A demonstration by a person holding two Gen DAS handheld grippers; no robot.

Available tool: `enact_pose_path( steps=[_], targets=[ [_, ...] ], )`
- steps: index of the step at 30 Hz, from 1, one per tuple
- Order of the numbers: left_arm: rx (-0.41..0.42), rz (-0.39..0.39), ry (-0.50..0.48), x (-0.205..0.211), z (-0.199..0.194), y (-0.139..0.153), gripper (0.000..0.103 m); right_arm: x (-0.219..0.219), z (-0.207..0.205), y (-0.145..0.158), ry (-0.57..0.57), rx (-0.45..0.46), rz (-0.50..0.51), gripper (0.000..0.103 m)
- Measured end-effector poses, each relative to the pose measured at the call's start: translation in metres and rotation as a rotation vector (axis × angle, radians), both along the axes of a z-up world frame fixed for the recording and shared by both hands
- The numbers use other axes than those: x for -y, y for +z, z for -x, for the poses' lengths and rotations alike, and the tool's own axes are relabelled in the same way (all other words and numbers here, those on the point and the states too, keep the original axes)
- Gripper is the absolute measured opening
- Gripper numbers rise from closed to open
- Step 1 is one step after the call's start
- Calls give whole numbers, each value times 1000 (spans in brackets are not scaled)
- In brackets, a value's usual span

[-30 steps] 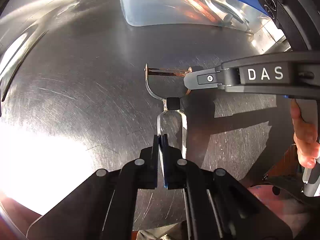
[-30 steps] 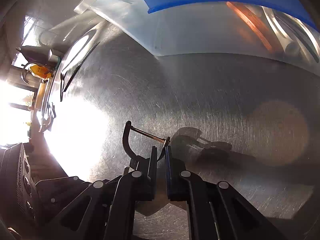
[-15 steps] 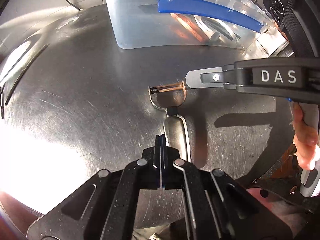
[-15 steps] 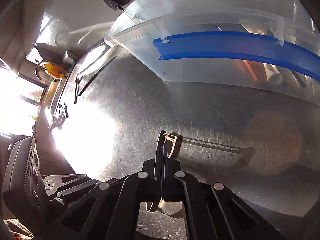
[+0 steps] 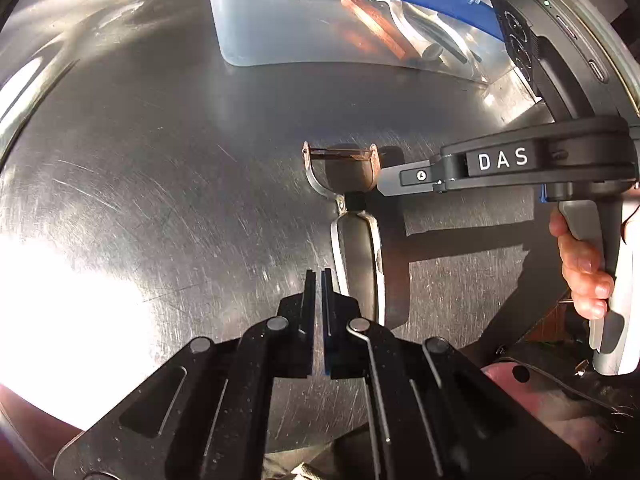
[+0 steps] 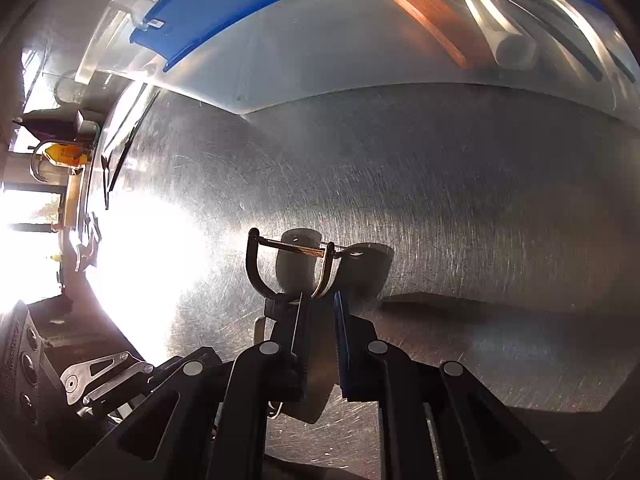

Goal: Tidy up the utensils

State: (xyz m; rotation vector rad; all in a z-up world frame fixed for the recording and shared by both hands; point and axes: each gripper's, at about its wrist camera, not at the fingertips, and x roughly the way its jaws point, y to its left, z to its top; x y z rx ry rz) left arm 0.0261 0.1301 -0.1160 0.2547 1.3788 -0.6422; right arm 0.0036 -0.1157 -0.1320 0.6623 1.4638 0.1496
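Note:
A metal Y-shaped peeler (image 5: 352, 216) with a rusty blade lies on the steel counter; it also shows in the right wrist view (image 6: 292, 272). My left gripper (image 5: 318, 280) is nearly shut and empty, its tips just left of the peeler's handle. My right gripper (image 6: 320, 300) reaches in from the right, its jaws slightly apart around the peeler's neck below the blade; it also shows in the left wrist view (image 5: 386, 180). A clear plastic bin (image 5: 320, 32) with a blue latch stands behind and holds several utensils, one with a wooden handle (image 6: 436, 20).
The scratched steel counter (image 5: 160, 160) has strong sun glare at the left. A sink edge (image 6: 120, 140) and window-side clutter lie at the far left of the right wrist view. A hand (image 5: 580, 264) holds the right gripper's grip.
The peeler's head has been turned, and its blade now faces differently. My right gripper has opened slightly and sits around the peeler's neck. My left gripper's jaws have parted a little.

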Motion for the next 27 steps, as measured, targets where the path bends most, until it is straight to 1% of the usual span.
enact_pose_path(
  steps=[2, 4, 5, 6, 7, 8, 9, 10, 11, 14, 16, 17, 19, 20, 21, 22, 23, 24, 26, 27],
  targets=[
    [-33, 4, -7, 0, -1, -5, 0, -1, -3, 1, -11, 7, 10, 21],
    [-41, 7, -13, 1, -2, -6, 0, -1, -8, 2, -24, 2, 16, 21],
    [-40, 4, -15, 1, -3, -7, 6, 0, -10, 3, -32, -2, 16, 21],
    [-43, 9, -17, 1, -4, -7, 26, 0, -11, 4, -34, -3, 12, 21],
    [-46, 21, -13, 0, -4, -6, 42, 0, -13, 5, -32, -5, 14, 21],
    [-43, 46, -2, -2, -6, -3, 72, -1, -14, 5, -31, -9, 22, 21],
    [-26, 79, 13, -4, -8, 1, 74, -2, -15, 4, -27, -16, 35, 21],
    [-13, 85, 16, -5, -8, 3, 74, -3, -17, 3, -21, -24, 47, 21],
    [-10, 73, 10, -5, -10, 3, 74, -4, -18, 2, -20, -29, 57, 20],
    [-25, 62, -9, 0, -10, -3, 73, -10, -21, 3, 6, -25, 90, 20],
    [-37, 43, -22, 6, -7, -9, 67, -19, -24, 5, 34, -19, 128, 18],
    [-48, 36, -22, 9, -9, -13, 65, -21, -24, 4, 41, -15, 142, 10],
    [-76, 20, -21, 15, -11, -21, 58, -27, -23, 4, 67, 8, 163, 7],
    [-64, 21, -23, 16, -10, -20, 56, -27, -22, 5, 66, 13, 171, 6],
    [-68, 11, -31, 19, -10, -20, 52, -26, -21, 3, 64, 15, 169, 5],
    [-59, 2, -38, 22, -9, -19, 50, -24, -20, 3, 55, 13, 156, 5],
    [-49, -10, -42, 24, -8, -18, 43, -21, -18, 2, 43, 12, 133, 4],
    [-56, -9, -43, 26, -8, -18, 38, -18, -16, 3, 41, 16, 116, 4],
    [-60, -9, -39, 28, -8, -17, 32, -10, -9, 7, 24, 20, 59, 4],
    [-64, -4, -30, 29, -8, -16, 32, -8, -6, 9, 19, 23, 36, 4]
  ],
)
